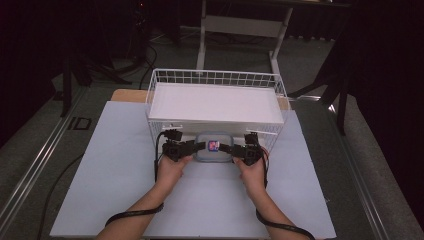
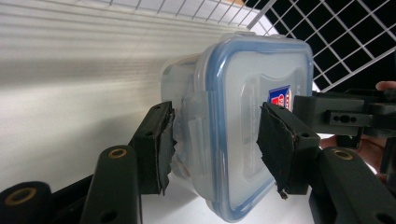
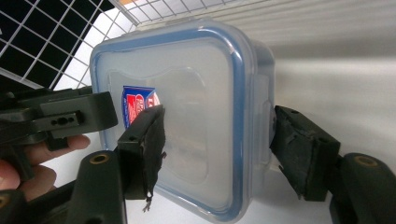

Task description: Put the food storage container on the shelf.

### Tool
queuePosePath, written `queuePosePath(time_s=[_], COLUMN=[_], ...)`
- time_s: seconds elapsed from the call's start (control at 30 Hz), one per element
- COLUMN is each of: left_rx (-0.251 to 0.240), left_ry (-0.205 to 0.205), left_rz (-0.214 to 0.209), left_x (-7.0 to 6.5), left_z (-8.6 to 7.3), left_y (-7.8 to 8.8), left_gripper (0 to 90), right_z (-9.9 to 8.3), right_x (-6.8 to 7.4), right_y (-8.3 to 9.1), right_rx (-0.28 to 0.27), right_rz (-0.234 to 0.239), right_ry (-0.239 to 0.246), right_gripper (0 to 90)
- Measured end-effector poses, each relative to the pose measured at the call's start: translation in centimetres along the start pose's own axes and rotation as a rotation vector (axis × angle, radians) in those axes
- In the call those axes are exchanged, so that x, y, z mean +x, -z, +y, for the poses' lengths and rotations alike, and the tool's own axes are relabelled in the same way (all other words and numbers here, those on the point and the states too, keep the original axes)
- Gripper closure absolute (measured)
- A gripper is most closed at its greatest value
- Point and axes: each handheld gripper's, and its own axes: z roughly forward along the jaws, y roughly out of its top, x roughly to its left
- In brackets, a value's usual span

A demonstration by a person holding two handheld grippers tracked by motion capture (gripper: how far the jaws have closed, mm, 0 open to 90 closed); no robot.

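A clear plastic container (image 1: 214, 147) with a blue-rimmed lid and a red-and-blue sticker sits just in front of the white wire basket (image 1: 215, 77). My left gripper (image 1: 200, 146) grips its left edge and my right gripper (image 1: 226, 148) its right edge. In the left gripper view, the left gripper (image 2: 217, 140) has one pad on the lid and the other against the base of the container (image 2: 243, 93). The right gripper (image 3: 217, 135) pinches the container (image 3: 187, 70) the same way. I cannot tell whether the container rests on the mat.
The basket holds a white board (image 1: 215, 102) and stands at the back of a pale mat (image 1: 115, 175) that covers the table. Behind the table are the white legs of a desk (image 1: 240, 25) and dark stands. Cables trail from both wrists.
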Motion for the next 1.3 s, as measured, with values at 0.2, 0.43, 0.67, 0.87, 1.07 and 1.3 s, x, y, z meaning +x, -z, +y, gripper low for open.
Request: queuePosePath(time_s=[0.2,0.43,0.67,0.87,1.07,1.3], left_rx=[0.008,-0.041,-0.057,-0.075,-0.060,-0.057], left_ry=[-0.022,-0.059,-0.143,-0.167,-0.203,-0.223], left_rz=[-0.001,0.049,0.121,0.134,0.133,0.146], left_x=[0.0,-0.5,-1.0,-1.4,-2.2,-2.8], left_z=[0.1,-0.1,0.1,0.2,-0.2,-1.3], left_y=[-0.1,-0.8,-1.0,-0.6,0.4,2.6], left_gripper=[47.0,40.6,45.1,45.1,45.0,42.4], right_z=[0.0,-0.1,0.0,0.2,-0.1,-0.6], right_x=[-0.1,-0.1,-0.2,0.4,0.6,1.3], right_y=[-0.1,-0.3,-0.4,0.1,1.1,2.9], right_rx=[-0.018,-0.047,-0.046,-0.071,-0.072,-0.080], right_rz=[0.002,-0.024,-0.057,-0.109,-0.116,-0.113], right_ry=[0.000,0.008,0.024,0.109,0.162,0.208], right_gripper=[35.2,33.6,33.4,34.4,34.2,34.1])
